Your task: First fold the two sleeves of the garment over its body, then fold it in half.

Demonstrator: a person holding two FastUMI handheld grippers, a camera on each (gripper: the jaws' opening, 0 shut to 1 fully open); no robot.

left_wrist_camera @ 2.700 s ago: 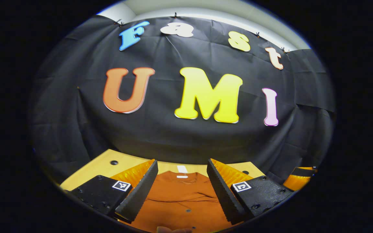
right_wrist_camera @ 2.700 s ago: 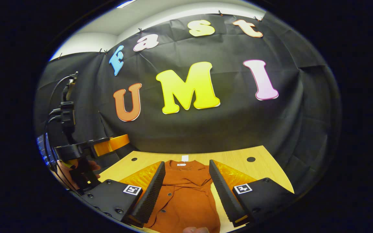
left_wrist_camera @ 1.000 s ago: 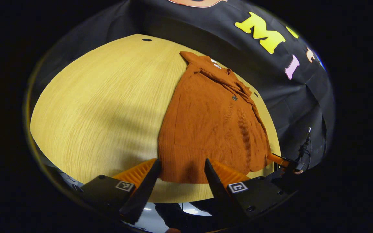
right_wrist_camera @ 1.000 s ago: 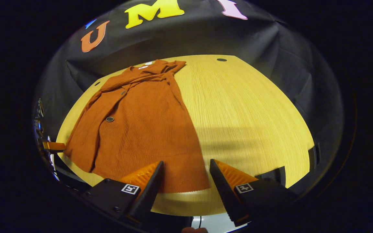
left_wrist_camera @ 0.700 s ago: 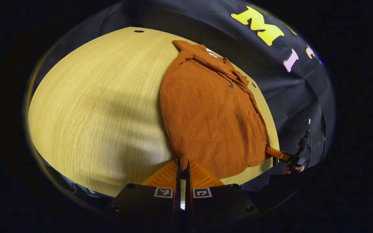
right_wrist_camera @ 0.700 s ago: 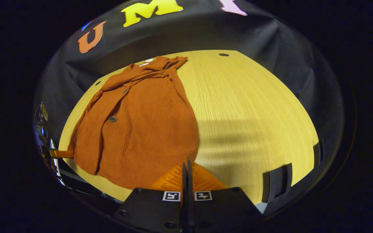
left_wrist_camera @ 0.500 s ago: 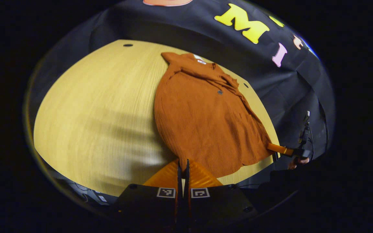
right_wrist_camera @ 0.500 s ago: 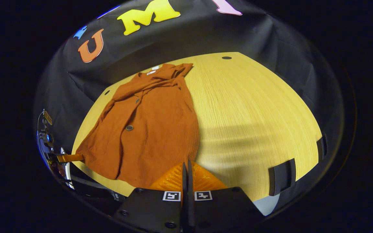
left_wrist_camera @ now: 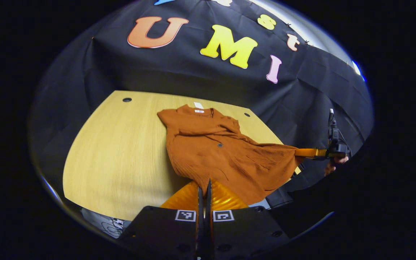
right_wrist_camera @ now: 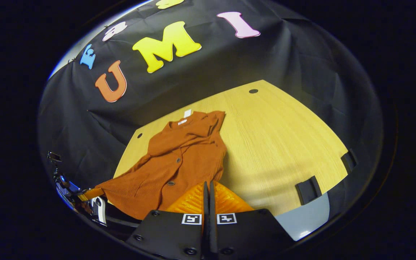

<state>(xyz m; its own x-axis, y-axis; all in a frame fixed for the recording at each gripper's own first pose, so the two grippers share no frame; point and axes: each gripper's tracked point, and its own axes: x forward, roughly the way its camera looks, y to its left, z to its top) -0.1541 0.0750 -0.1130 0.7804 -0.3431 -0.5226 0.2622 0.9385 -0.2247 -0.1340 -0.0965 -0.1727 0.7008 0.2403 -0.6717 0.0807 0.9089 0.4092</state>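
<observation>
- Wooden table [left_wrist_camera: 121, 151] under black cloth wall [left_wrist_camera: 179, 79].
- Left gripper [left_wrist_camera: 203, 187] pinching near hem corner of garment [left_wrist_camera: 211, 151], raised off table.
- Right gripper [right_wrist_camera: 208, 189] clamped on other hem corner.
- Collar end lying flat toward wall, hem lifted between both grippers.

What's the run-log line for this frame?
stage: half-fold lift | left claw: shut on cardigan hem | right claw: shut on cardigan hem | orange cardigan: collar end on wooden table
</observation>
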